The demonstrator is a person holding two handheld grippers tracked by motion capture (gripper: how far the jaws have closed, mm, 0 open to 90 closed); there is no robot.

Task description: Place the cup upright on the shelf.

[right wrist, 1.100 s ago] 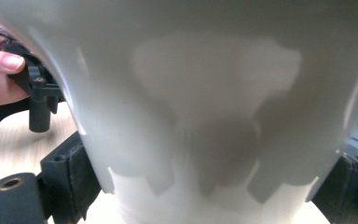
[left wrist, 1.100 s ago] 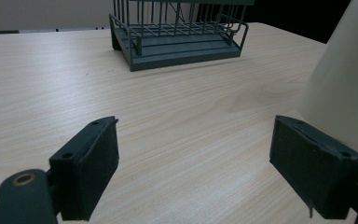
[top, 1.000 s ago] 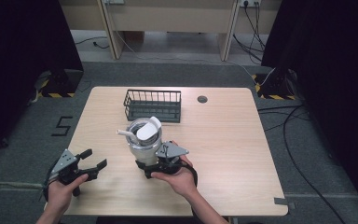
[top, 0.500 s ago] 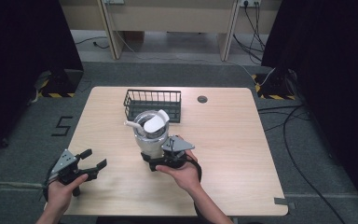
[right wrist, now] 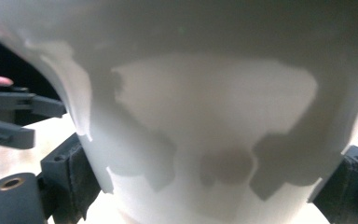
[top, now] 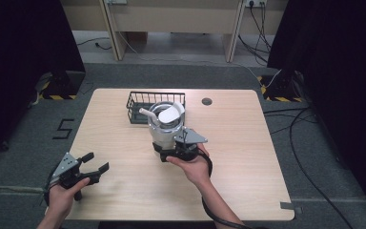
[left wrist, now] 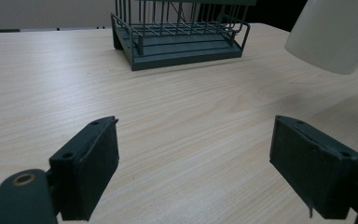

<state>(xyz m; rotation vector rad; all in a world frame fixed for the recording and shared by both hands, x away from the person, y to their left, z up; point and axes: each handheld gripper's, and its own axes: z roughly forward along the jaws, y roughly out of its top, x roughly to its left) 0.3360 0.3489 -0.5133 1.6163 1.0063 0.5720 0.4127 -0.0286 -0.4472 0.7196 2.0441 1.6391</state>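
Observation:
A white cup-shaped container (top: 164, 131) with a white scoop (top: 167, 115) resting in its mouth is held up off the wooden table (top: 248, 157). My right gripper (top: 175, 151) is shut on its lower part, just in front of the black wire basket (top: 138, 102). In the right gripper view the container's wall (right wrist: 205, 116) sits between both pads (right wrist: 72, 170). In the left gripper view its tilted base (left wrist: 335, 32) hangs at the upper right, above its shadow. My left gripper (top: 95, 162) hovers open over the front left of the table, jaws wide apart (left wrist: 196, 172) with nothing between them.
The wire basket (left wrist: 177, 32) stands at the back middle of the table. A round cable hole (top: 207, 101) lies to its right. Dark curtains and floor cables surround the table. My left gripper (right wrist: 14, 116) shows farther off in the right gripper view.
My right gripper has carried the container away from the person and to the right, toward the wire basket, and turned it more upright. The left gripper has stayed in place, open.

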